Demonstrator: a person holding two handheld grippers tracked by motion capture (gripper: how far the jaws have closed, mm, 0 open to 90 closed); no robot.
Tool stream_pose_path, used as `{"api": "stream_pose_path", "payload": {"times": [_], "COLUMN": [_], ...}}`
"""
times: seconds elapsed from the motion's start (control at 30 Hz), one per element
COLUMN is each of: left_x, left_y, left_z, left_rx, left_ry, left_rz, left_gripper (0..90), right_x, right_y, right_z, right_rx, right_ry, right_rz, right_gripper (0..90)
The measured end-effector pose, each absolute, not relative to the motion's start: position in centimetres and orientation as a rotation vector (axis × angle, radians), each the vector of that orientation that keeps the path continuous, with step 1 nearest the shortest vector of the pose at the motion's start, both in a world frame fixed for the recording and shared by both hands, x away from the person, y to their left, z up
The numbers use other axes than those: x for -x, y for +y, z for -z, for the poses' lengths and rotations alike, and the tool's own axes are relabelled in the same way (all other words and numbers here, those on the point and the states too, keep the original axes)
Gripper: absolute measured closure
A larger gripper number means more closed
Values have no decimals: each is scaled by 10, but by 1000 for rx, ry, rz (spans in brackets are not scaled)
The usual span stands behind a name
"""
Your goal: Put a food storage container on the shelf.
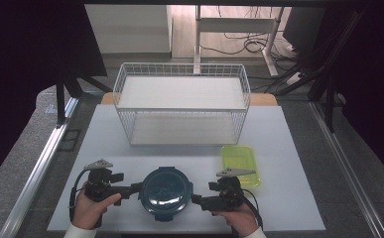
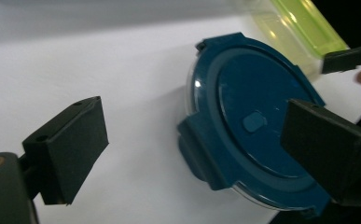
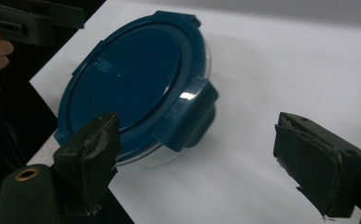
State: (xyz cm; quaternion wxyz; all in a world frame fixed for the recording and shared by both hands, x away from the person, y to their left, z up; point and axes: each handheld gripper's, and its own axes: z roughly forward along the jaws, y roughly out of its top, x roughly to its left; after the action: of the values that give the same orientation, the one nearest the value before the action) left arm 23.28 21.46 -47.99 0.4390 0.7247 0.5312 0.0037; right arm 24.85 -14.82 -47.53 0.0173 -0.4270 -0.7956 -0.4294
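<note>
Your round blue-lidded container (image 1: 166, 192) sits near the front edge of the white table (image 1: 288, 163), between your 2 grippers, with the wire basket (image 1: 181, 101) well behind it and the green tray (image 1: 239, 163) just to its right.

Your left gripper (image 1: 136, 188) has its jaws spread wide around the container's left latch, clamping nothing. Your right gripper (image 1: 197, 199) is likewise apart at the right latch; in the right gripper view 1 pad (image 3: 92, 154) overlaps the lid's rim while the other hangs over bare table.

The risk, as I judge it, is an off-centre bite. If you close on a latch tab alone, it could pop open or the container could spin and slide toward the table edge. Squeezing unevenly from both sides could also tip it.
</note>
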Motion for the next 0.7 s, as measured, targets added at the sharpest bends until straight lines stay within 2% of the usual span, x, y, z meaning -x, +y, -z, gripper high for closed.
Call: {"api": "stream_pose_path", "payload": {"times": [0.27,0.7], "left_x": [-238,-241], "left_y": [212,196], "left_z": [492,515], "left_rx": [-1762,-1729], "left_ry": [1339,1333], "left_rz": [106,292], "left_gripper": [14,26], "right_x": [-252,-261], "right_y": [-134,-119], "right_z": [486,503], "right_rx": [1349,1391], "right_ry": [-2372,-2265], "right_rz": [1307,1263], "right_gripper": [112,97]}}
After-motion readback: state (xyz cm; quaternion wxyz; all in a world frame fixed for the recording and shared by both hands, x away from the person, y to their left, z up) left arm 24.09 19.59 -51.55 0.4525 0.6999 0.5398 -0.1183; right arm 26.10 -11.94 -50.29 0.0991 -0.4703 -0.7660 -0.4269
